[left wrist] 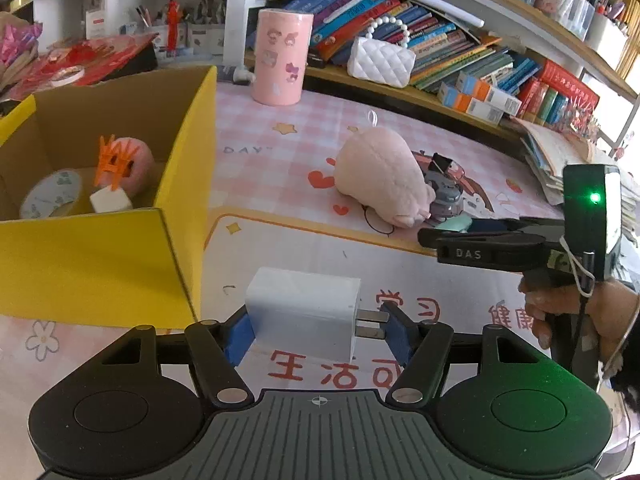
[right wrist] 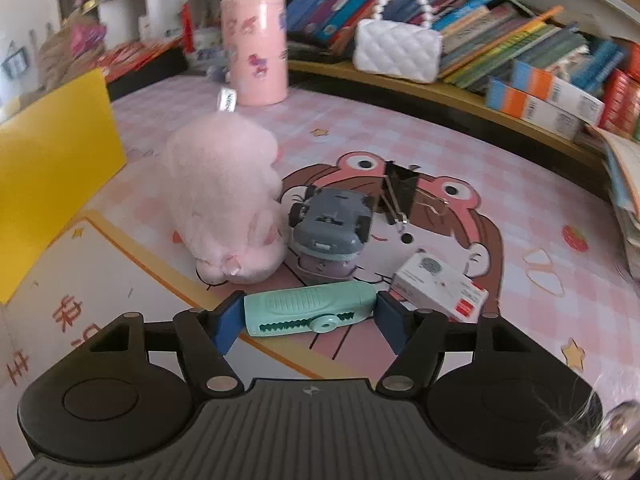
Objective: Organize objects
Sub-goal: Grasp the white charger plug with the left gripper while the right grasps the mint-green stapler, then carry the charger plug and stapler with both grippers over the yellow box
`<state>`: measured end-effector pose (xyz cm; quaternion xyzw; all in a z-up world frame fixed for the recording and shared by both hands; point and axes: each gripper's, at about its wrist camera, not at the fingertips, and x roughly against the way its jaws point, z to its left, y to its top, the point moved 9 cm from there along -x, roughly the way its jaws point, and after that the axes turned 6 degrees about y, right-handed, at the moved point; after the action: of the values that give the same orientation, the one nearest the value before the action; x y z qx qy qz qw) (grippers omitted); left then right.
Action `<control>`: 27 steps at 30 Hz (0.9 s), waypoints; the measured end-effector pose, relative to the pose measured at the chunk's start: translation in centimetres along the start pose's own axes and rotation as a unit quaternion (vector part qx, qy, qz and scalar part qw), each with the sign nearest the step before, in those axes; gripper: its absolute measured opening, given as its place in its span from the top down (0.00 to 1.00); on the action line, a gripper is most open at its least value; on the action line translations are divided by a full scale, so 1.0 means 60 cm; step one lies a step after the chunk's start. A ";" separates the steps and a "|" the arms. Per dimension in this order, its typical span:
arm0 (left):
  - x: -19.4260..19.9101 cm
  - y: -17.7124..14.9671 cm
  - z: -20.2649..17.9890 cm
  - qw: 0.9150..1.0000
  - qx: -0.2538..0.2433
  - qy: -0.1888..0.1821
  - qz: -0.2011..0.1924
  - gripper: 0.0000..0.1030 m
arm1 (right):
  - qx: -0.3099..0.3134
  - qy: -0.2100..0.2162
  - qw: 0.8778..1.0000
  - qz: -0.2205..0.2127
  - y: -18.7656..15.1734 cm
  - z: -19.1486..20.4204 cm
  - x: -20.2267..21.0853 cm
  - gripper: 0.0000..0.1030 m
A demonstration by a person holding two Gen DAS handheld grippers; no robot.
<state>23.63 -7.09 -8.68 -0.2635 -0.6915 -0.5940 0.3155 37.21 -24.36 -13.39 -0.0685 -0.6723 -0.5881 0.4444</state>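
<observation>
Hard to read: the pink plush (right wrist: 224, 204) is smeared by blur in my right wrist view, and I cannot make out its face. The yellow box (left wrist: 100, 256) is cut off at the frame edge in both views, so I only see part of its inside.
Hidden: the small purple thing under the grey toy car (right wrist: 330, 220) is mostly covered; I cannot tell what it is.
Left claw (left wrist: 318, 328): held at a middling width, its blue pads closed on a white charger (left wrist: 304, 312); one pad sits on the charger's flat end, the other against its metal prongs. The charger hangs above the tabletop (left wrist: 280, 140), just beside the box's near corner.
Right claw (right wrist: 310, 314): no earlier view to compare. A mint-green stapler-like tool (right wrist: 308, 310) lies crosswise between the pads, both pads at its ends and seemingly touching it.
Right hand (left wrist: 576, 316): seen from the left wrist, gripping the handle.
In the box: a tape roll (left wrist: 50, 196), a white cube (left wrist: 110, 200), and an orange clip (left wrist: 114, 160) on a pink round thing.
Tabletop middle: plush, car, black binder clip (right wrist: 400, 192) and a small white carton (right wrist: 438, 284) clustered close together.
Far edge: pink cylinder (right wrist: 256, 48) standing upright.
</observation>
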 end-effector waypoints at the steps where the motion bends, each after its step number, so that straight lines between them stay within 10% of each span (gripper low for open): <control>1: 0.003 -0.002 0.001 1.000 0.001 -0.002 -0.002 0.36 | -0.006 -0.003 1.000 -0.002 -0.001 0.002 0.007 0.35; 14: 0.055 -0.013 0.048 0.999 0.007 -0.031 -0.038 0.36 | -0.145 -0.047 0.988 0.006 -0.042 0.112 0.147 0.35; 27: 0.140 -0.049 0.222 0.996 0.053 -0.007 -0.068 0.36 | -0.047 -0.017 0.999 -0.004 -0.040 0.365 0.179 0.35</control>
<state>14.25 5.54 -5.56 -0.2027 -0.7402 -0.5751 0.2833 18.00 -11.05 -5.96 -0.0963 -0.6516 -0.6195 0.4271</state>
